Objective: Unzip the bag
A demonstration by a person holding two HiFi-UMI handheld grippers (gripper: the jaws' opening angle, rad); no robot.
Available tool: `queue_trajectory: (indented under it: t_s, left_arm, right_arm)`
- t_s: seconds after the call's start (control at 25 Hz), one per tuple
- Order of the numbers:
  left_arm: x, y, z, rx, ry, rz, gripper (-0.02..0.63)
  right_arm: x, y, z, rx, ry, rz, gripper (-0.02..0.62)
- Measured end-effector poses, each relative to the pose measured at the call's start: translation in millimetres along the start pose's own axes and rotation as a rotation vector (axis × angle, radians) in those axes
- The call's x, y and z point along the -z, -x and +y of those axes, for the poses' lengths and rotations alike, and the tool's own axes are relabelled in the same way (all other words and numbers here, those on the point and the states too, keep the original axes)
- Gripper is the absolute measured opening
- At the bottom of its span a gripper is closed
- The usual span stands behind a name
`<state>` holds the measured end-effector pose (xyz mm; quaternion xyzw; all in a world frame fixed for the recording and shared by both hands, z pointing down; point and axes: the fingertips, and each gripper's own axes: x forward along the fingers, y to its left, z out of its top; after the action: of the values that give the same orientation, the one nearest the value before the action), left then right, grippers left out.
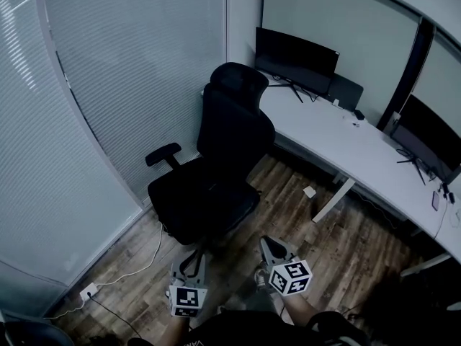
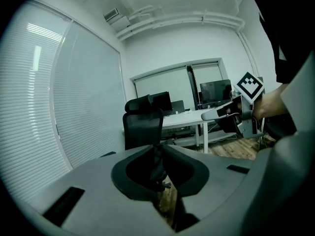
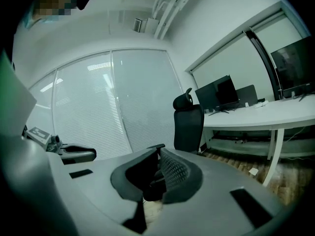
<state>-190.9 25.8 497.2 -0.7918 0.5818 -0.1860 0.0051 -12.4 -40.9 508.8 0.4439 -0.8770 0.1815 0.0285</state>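
Left gripper [image 1: 189, 259] and right gripper [image 1: 274, 247] are hovering empty, jaws pressed together, facing a chair [image 1: 223, 157]. No bag is showing anywhere; unzipping is probably waiting on finding it first.

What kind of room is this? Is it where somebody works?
It looks like an office. There's a black swivel chair, a long white desk with a dark monitor on it, and blinds covering the glass wall.
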Motion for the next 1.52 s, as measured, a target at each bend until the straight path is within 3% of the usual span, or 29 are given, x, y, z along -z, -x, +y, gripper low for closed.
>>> queue_trajectory:
  t_s: [0.56,1.52]
  left_arm:
    - [-9,57,-9,0.016,-0.012,-0.068,0.020]
    - [-32,116,-98,-0.014,0.024,-0.073,0.018]
  right_arm:
    - [19,54,51,0.000,0.030,0.008,0.048]
    - [16,159,48,-0.058,0.108,0.028,0.046]
